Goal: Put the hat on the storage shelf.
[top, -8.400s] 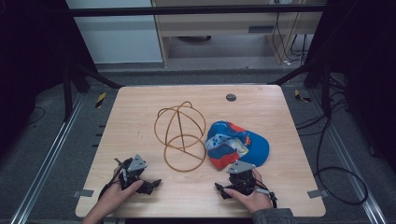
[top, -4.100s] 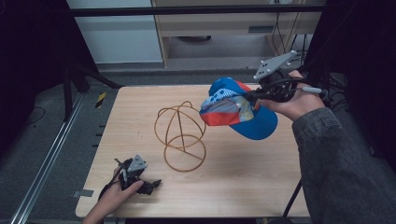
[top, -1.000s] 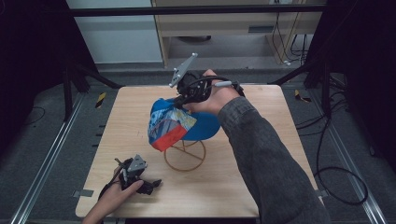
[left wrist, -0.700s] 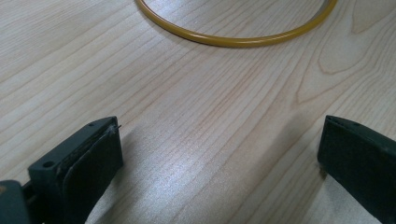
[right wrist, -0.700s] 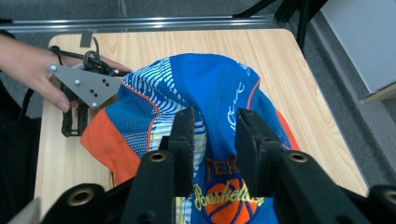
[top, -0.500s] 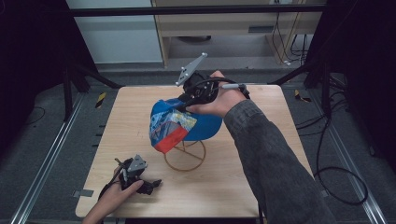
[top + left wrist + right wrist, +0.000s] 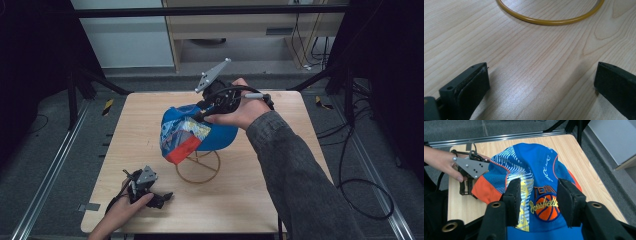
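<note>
Blue cap [image 7: 200, 134] with orange and yellow patches sits draped over the yellow wire stand [image 7: 198, 167], roughly mid-worktop. Stand's ring base rests on the wood below the cap, towards the near edge; cap hides most of the upper wires.

Right gripper [image 7: 204, 106] is held over the cap's far side, person's right hand [image 7: 237, 107] wrapped round its body, grey three-cornered plate sticking up towards the far edge. Jaws have just been opening. In the right gripper view they stand apart above the cap crown [image 7: 541, 182], basketball logo visible in the gap between the pads [image 7: 514, 200]. Pads look clear of the fabric, not pinching it; can't tell for certain whether the tips brush the cloth. Reading it as released.

Left gripper [image 7: 162, 197] lies on the worktop near the near-left corner, left hand [image 7: 122, 212] on it. Well apart from the cap, near the stand's ring but not touching. Left gripper view: jaws wide apart, bare wood [image 7: 536, 75] between them, arc of the yellow ring [image 7: 549, 21] farther out ahead.

Wooden worktop [image 7: 300, 150] light pine, cap's orange brim patch hanging on the left side of the stand, facing the left gripper.
</note>
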